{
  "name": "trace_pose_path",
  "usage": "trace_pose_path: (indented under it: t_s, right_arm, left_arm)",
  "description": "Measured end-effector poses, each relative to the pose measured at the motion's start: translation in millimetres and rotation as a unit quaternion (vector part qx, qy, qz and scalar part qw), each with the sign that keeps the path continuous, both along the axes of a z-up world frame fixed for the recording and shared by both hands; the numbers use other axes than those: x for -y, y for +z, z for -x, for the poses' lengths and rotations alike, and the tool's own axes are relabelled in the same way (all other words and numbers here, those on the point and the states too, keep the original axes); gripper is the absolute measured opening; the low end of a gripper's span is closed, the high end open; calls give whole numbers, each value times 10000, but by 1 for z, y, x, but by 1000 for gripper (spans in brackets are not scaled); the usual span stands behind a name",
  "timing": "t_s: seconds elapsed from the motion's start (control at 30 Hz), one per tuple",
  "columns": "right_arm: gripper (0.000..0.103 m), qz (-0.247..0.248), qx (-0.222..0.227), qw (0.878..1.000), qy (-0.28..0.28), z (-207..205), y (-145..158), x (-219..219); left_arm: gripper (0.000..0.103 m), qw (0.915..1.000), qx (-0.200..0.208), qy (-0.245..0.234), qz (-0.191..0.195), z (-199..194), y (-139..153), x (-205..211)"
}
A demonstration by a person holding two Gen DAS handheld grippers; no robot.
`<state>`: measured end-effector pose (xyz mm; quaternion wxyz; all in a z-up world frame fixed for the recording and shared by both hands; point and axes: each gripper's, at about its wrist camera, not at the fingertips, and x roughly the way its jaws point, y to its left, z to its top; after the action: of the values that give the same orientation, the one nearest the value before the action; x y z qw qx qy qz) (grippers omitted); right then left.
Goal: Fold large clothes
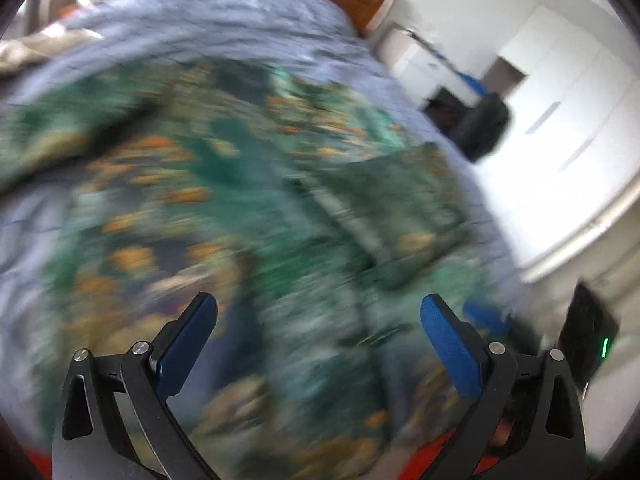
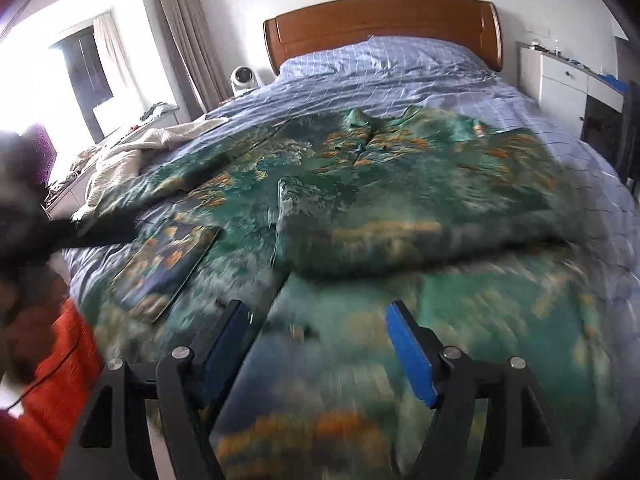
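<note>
Right wrist | garment (image 2: 400, 200) spread beyond, below jaws | both grippers' jaws spread, empty

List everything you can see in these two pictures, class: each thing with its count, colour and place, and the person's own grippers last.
Garment: one, green with orange print, spread on the bed, one side folded inward.
Bedsheet: one, pale blue check, covering the bed.
Headboard: one, brown wood, at the bed's far end.
Blanket: one, cream, crumpled at the bed's window side.
Fan: one, white, beside the headboard.
Curtain: grey-brown, beside the window.
Cabinet: one, white, right of the bed.
Left gripper: black, blue pads, open above the garment.
Right gripper: black, blue pads, open above the garment.
</note>
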<state>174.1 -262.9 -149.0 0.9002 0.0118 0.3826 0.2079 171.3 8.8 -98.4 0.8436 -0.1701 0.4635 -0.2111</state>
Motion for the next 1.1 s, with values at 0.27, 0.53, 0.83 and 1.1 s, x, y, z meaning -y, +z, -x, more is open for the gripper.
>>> trace_pose_path:
  t_s: [0.27, 0.53, 0.83, 1.1]
  right_arm:
    - [74, -217, 191, 9984, -492, 40, 21, 41]
    - [74, -594, 290, 9948, -770, 36, 39, 78]
    - [51, -65, 461, 9926, -1125, -122, 63, 119]
    - [36, -7, 49, 9892, -1465, -295, 32, 126]
  left_arm:
    - [25, 9940, -824, -422, -584, -92, -51, 88]
    - [8, 9945, 334, -304, -945, -115, 30, 78]
    - [10, 9922, -20, 345, -1199, -175, -33, 21]
    - [18, 9923, 177, 542, -1104, -169, -73, 7]
